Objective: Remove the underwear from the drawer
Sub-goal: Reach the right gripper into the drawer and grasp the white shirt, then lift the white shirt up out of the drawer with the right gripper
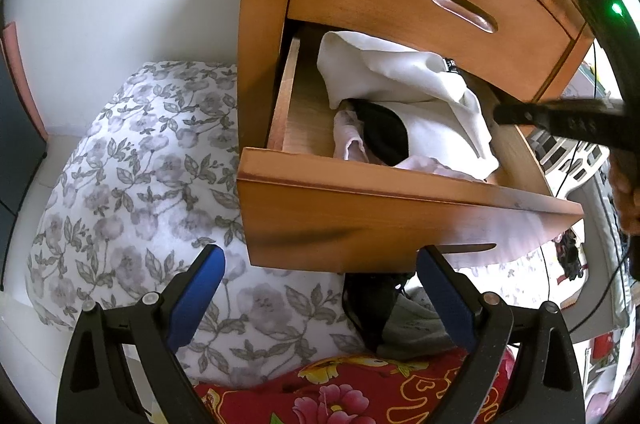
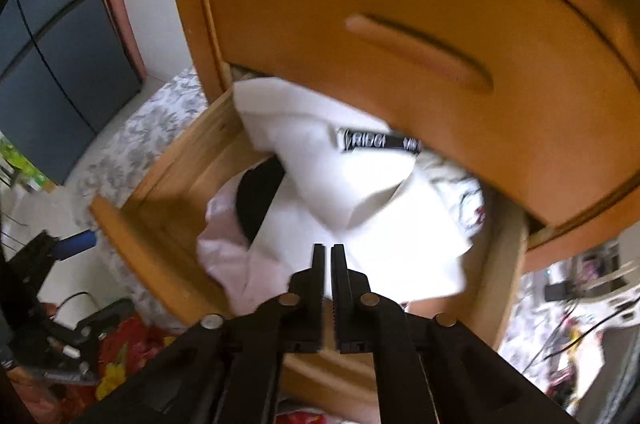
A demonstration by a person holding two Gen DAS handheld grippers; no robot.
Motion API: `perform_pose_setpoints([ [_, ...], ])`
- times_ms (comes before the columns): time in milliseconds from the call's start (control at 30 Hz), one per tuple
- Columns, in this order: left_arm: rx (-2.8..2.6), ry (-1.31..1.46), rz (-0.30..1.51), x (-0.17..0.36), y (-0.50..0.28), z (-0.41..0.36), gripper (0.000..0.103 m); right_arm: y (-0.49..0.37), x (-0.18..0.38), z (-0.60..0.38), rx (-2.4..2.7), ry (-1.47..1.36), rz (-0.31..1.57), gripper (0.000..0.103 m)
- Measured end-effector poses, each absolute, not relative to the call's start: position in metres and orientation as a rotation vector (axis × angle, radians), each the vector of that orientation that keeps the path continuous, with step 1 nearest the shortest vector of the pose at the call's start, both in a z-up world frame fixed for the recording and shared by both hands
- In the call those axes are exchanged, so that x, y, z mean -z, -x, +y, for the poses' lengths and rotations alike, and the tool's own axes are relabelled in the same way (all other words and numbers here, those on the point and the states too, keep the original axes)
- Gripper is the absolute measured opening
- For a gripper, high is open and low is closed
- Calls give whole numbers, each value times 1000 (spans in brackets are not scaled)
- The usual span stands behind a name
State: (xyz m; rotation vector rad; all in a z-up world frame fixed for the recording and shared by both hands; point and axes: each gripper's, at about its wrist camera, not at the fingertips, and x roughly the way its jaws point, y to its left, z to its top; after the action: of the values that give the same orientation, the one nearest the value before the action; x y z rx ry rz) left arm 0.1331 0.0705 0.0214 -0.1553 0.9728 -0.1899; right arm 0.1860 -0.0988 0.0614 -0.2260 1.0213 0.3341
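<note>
From the left wrist camera, the left gripper (image 1: 320, 288) hangs spread wide below the front of the pulled-out drawer (image 1: 360, 220), pinching nothing. Inside the drawer lies a heap of white cloth (image 1: 404, 92) over a black garment (image 1: 380, 132) and pale pink underwear (image 1: 348, 140). The right gripper (image 1: 520, 114) reaches in from the right, its tip at the white cloth. On the bed below lie a floral pillow (image 1: 132, 184) and a dark garment (image 1: 372, 308), already outside.

From the right wrist camera, the right gripper (image 2: 329, 252) hovers over the white cloth (image 2: 360, 216) with a narrow slit between its fingers and nothing in it. The picture is blurred. The pink underwear (image 2: 228, 252) sits just left of the tip, beside the black garment (image 2: 256, 200). To do this well, I judge it should spread further, drop onto a raised fold of the pink piece, pinch only that layer, and lift straight up, clear of the closed drawer (image 2: 400, 24) above.
</note>
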Motion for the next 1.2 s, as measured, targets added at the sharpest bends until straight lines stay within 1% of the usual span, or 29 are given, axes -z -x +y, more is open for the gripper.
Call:
perform_pose_setpoints([
  [33,188,155,973,-22,-133,71,97,-189,-62,-95,-330,246,1014,25],
  [67,187,156,972,-22,-133,71,97,-192,-62,-90,-327,267,1012,42],
  [100,185,156,973,-22,-133,71,97,-195,-61,-86,-322,286,1012,49],
  [233,181,160,974,-21,-133,73,97,-211,-46,-71,-277,366,1029,49],
  [333,180,161,978,-20,-135,74,97,-224,-30,-69,-249,385,1071,56],
  [367,179,162,980,-19,-135,75,97,-230,-24,-69,-240,377,1096,61],
  [400,179,162,980,-19,-135,75,97,-235,-20,-71,-226,371,1111,63],
  [500,175,164,985,-17,-136,76,97,-245,-11,-76,-160,358,1129,63],
  [633,176,162,988,-16,-137,76,97,-253,-14,-88,-124,291,1101,63],
  [667,178,162,988,-17,-137,76,97,-254,-14,-91,-120,273,1099,62],
  [767,182,156,986,-17,-136,75,97,-257,-13,-97,-132,215,1106,45],
  [800,181,157,986,-17,-136,75,97,-256,-13,-99,-129,214,1099,35],
  [900,176,158,983,-18,-135,74,97,-250,-18,-108,-125,193,1082,12],
  [1000,176,157,980,-21,-135,75,97,-242,-23,-121,-123,161,1065,9],
  [1200,176,152,974,-24,-134,76,97,-209,-22,-140,-146,134,1063,8],
])
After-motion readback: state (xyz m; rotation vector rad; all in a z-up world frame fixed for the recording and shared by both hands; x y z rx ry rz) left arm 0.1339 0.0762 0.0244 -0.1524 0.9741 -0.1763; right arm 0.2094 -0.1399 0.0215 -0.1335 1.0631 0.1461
